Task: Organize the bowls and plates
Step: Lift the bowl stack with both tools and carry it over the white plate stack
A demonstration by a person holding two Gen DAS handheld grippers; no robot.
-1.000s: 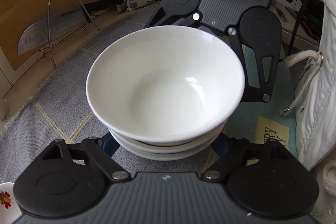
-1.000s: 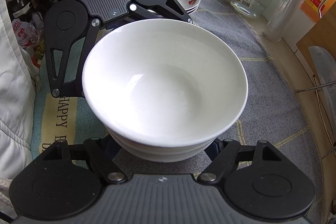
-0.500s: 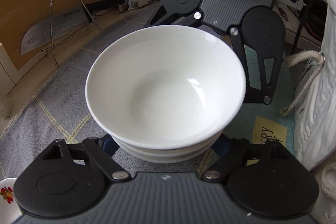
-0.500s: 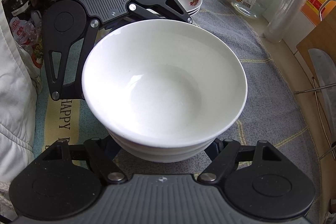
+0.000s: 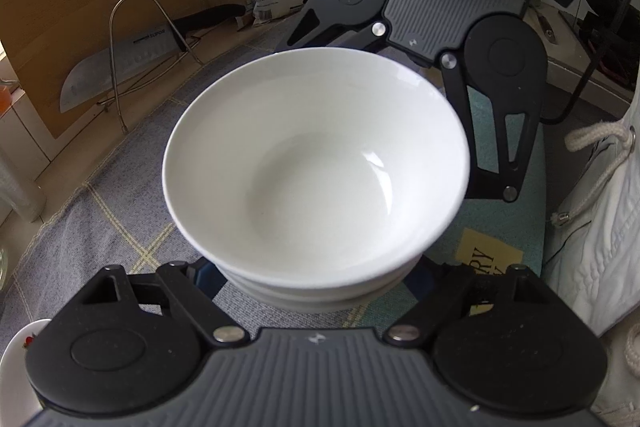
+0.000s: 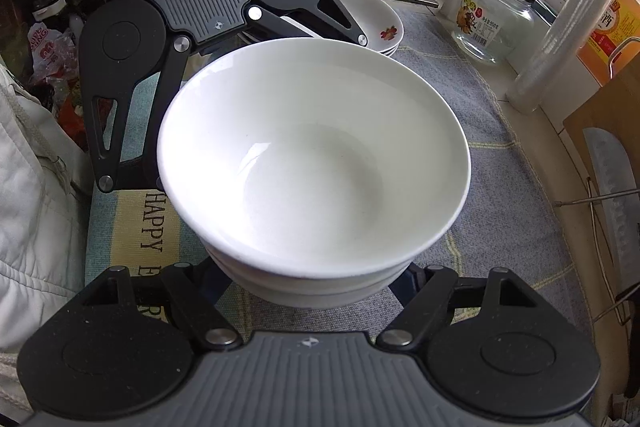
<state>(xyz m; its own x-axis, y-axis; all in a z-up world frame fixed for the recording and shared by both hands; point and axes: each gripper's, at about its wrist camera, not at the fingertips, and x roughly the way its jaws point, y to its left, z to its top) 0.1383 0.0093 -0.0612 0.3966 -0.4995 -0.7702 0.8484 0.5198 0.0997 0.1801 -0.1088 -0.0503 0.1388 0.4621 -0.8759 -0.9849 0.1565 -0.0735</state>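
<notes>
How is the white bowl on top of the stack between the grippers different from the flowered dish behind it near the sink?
The top white bowl is plain inside; the flowered dish bears a red flower print. The white bowl is deep with steep walls; the flowered dish looks shallower and wider. The white bowl sits between both grippers; the flowered dish lies apart on the cloth, partly hidden behind the left gripper. Both are white and top a stack.

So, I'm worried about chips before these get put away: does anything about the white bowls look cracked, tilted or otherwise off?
Nothing stands out. The white bowls sit nested in an even stack, rims level and smooth, with no cracks, chips or spills showing. The left tool and right tool grip the stack low on opposite sides.
</notes>
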